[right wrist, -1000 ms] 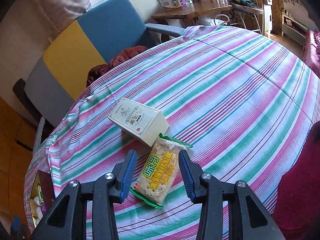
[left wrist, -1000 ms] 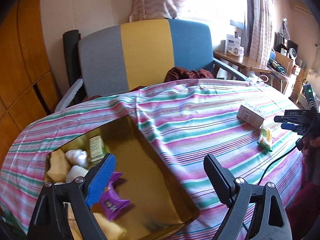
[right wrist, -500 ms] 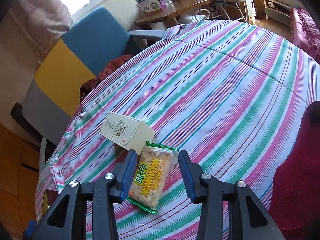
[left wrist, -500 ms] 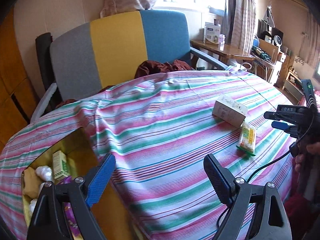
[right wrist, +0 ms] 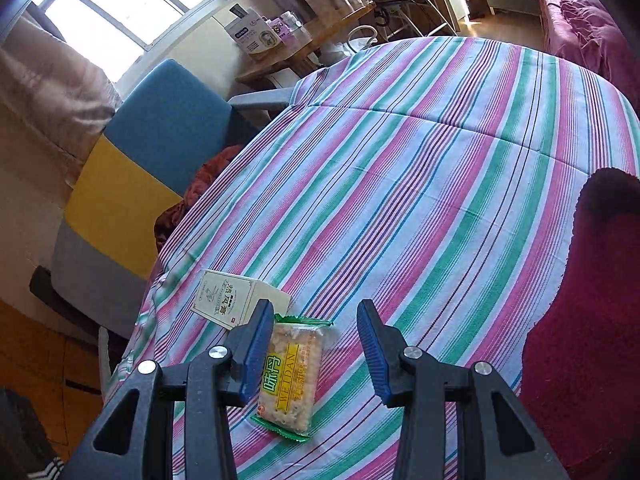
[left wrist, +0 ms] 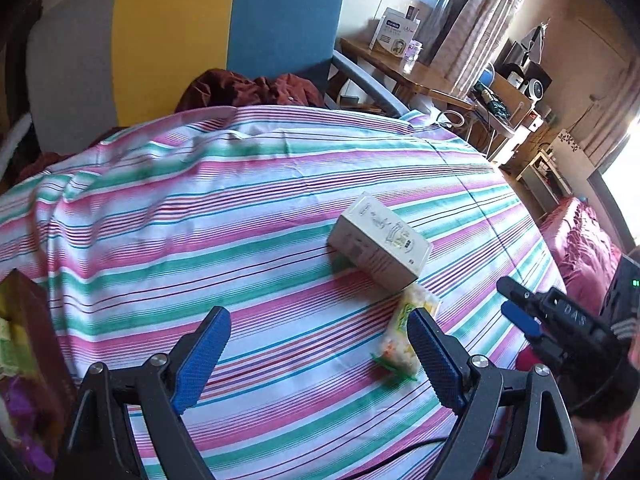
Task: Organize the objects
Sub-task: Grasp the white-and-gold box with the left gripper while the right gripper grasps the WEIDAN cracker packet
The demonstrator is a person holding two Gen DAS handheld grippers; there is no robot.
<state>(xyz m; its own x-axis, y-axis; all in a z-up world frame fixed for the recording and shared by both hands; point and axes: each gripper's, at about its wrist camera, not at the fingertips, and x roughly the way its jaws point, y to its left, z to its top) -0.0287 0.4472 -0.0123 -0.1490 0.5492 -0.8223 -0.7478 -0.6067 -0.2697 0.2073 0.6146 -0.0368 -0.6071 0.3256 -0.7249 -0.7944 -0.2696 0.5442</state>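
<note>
The cracker packet (right wrist: pixel 291 374) lies on the striped tablecloth (right wrist: pixel 440 184) low in the right wrist view. It sits between the fingers of the right gripper (right wrist: pixel 316 354), close against the left-hand finger and clear of the right-hand one. Its long axis runs up the frame, roughly along the fingers. That gripper stands partly apart and holds nothing.

In the left wrist view the same packet (left wrist: pixel 400 340) sits beside the right-hand finger of the left gripper (left wrist: pixel 316 356), which is wide and empty over bare cloth. The right gripper is judged the better placed.

A cream carton (right wrist: pixel 236 300) touches or nearly touches the packet's far end. A box (left wrist: pixel 28 344) of sorted items shows at the left edge of the left wrist view. Beyond the table stands a grey, yellow and blue chair (left wrist: pixel 180 36), and further back a cluttered wooden desk (left wrist: pixel 404 72).
</note>
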